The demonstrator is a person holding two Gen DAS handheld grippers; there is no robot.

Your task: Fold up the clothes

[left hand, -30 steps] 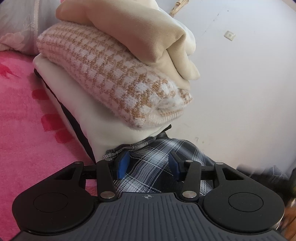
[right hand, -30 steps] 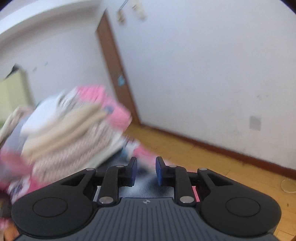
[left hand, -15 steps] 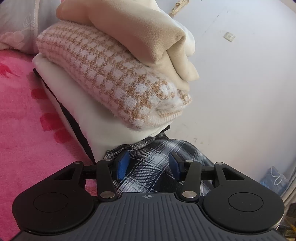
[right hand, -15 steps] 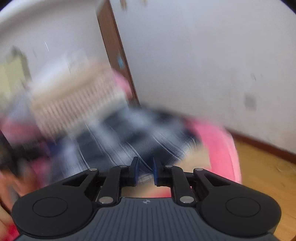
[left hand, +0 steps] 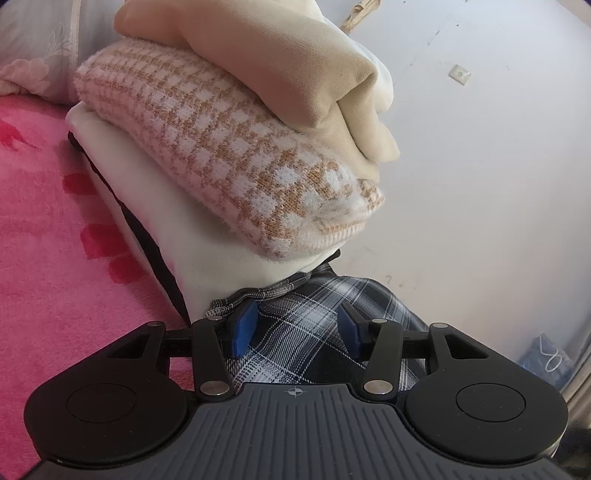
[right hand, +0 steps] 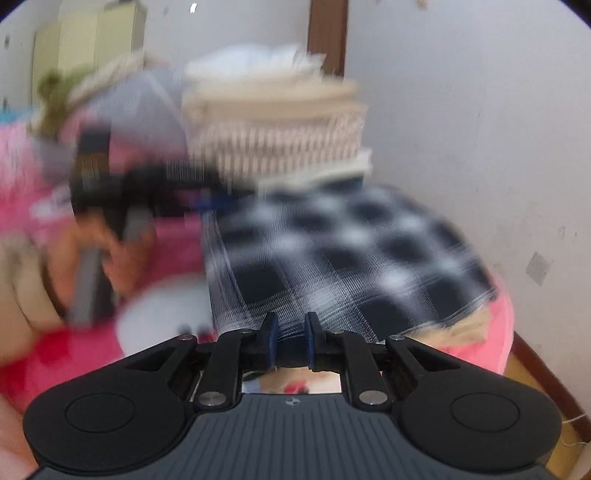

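Two grippers are seen at a plaid shirt [left hand: 306, 325], left gripper [left hand: 297, 326] half open around its cloth, right gripper [right hand: 290, 341] just narrowed, grip unclear, folded stack [left hand: 236, 155] set beside.

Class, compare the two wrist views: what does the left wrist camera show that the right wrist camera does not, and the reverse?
Left wrist only: a sharp close view of the checked knit under a beige garment, and the left gripper with plaid cloth between its fingers.
Right wrist only: the door frame, a wooden floor, a hand, and the right gripper.
Both: the plaid garment, the folded stack, pink bedding.
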